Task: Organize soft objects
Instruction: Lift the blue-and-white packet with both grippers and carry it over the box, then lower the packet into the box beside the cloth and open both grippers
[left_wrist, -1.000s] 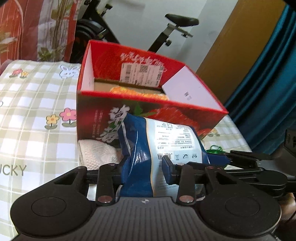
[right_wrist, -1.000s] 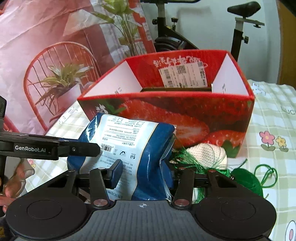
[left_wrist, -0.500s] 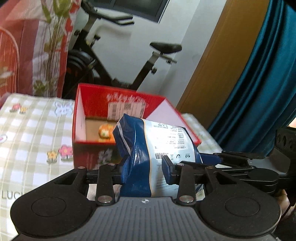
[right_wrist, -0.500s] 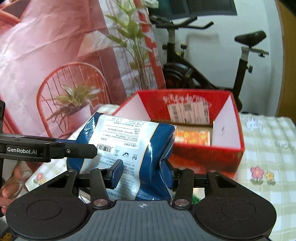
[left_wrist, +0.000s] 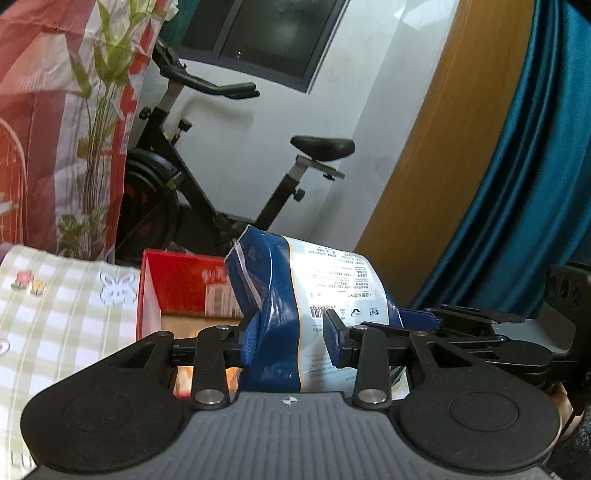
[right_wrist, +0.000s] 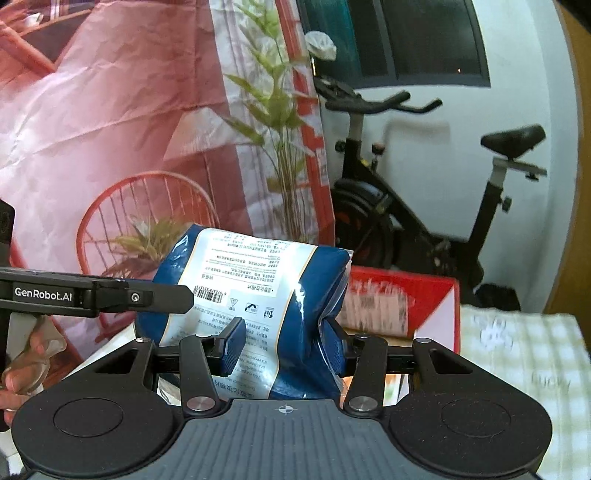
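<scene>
A soft blue and white packet (left_wrist: 295, 295) (right_wrist: 258, 295) hangs in the air, held from both ends. My left gripper (left_wrist: 290, 338) is shut on one end, its blue pads pressing into the plastic. My right gripper (right_wrist: 282, 345) is shut on the other end, and its arm reaches in from the right in the left wrist view. Behind and below the packet stands the open red strawberry box (left_wrist: 177, 288) (right_wrist: 413, 295) with a shipping label on its inner wall. The packet hides part of the box's inside.
A checked cloth with flower prints (left_wrist: 62, 317) (right_wrist: 524, 354) covers the table around the box. An exercise bike (left_wrist: 207, 184) (right_wrist: 406, 214) stands behind it against the white wall. A pink printed backdrop (right_wrist: 129, 129) hangs at the left, a teal curtain (left_wrist: 517, 184) at the right.
Both grippers have risen with the packet between them. The box has sunk in both views and now lies below and behind the packet, with the bike and window in sight.
</scene>
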